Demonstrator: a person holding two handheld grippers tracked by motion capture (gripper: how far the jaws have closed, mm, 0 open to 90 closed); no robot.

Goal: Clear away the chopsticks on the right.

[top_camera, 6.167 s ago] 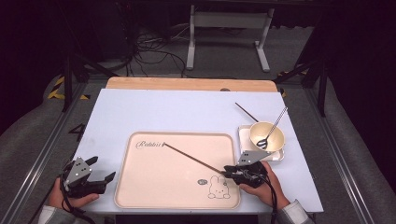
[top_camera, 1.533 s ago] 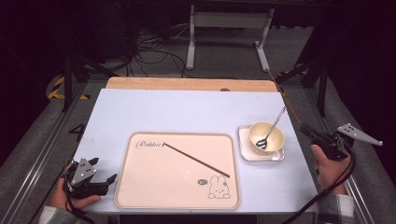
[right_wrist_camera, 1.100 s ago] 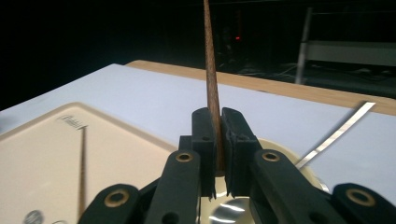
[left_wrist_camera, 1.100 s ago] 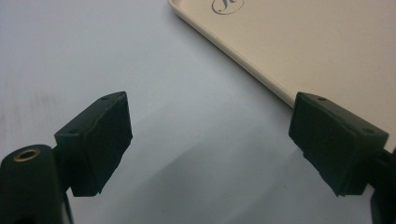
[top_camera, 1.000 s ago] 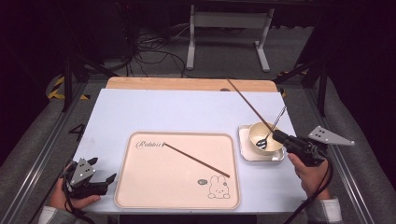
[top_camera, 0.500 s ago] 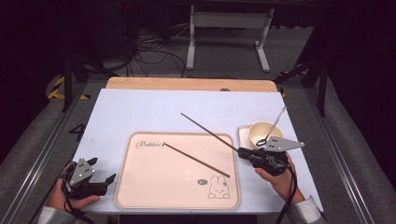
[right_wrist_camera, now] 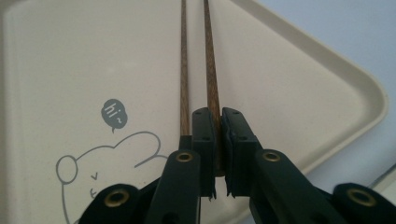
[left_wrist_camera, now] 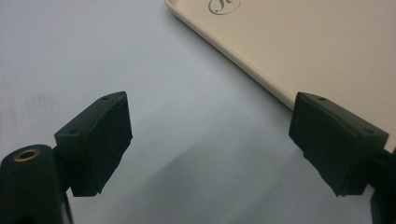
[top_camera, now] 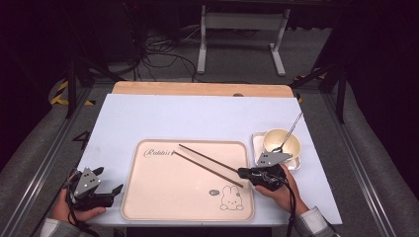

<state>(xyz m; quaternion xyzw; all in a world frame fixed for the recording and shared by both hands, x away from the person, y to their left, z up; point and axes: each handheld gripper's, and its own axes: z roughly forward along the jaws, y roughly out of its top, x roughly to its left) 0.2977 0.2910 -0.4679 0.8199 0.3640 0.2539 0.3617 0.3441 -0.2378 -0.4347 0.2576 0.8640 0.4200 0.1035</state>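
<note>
A beige tray (top_camera: 148,197) with a rabbit drawing lies at the table's front middle. One brown chopstick (top_camera: 207,169) rests slantwise on it. My right gripper (top_camera: 243,172) sits at the tray's right edge, shut on the end of a second chopstick (top_camera: 207,157) that runs alongside the first. In the right gripper view the held chopstick (right_wrist_camera: 211,84) sits between the closed jaws of my right gripper (right_wrist_camera: 218,114), with the lying chopstick (right_wrist_camera: 183,70) just to its left. My left gripper (top_camera: 109,181) rests left of the tray, open and empty (left_wrist_camera: 210,140).
A cream bowl (top_camera: 281,143) with a metal spoon (top_camera: 290,129) leaning in it stands on a small white plate (top_camera: 257,143) right of the tray, just behind my right hand. The pale blue table cover (top_camera: 197,118) stretches behind the tray.
My right gripper came in from the far right past the bowl, carrying the second chopstick, and lowered it onto the tray beside the first. The left gripper stayed put.
</note>
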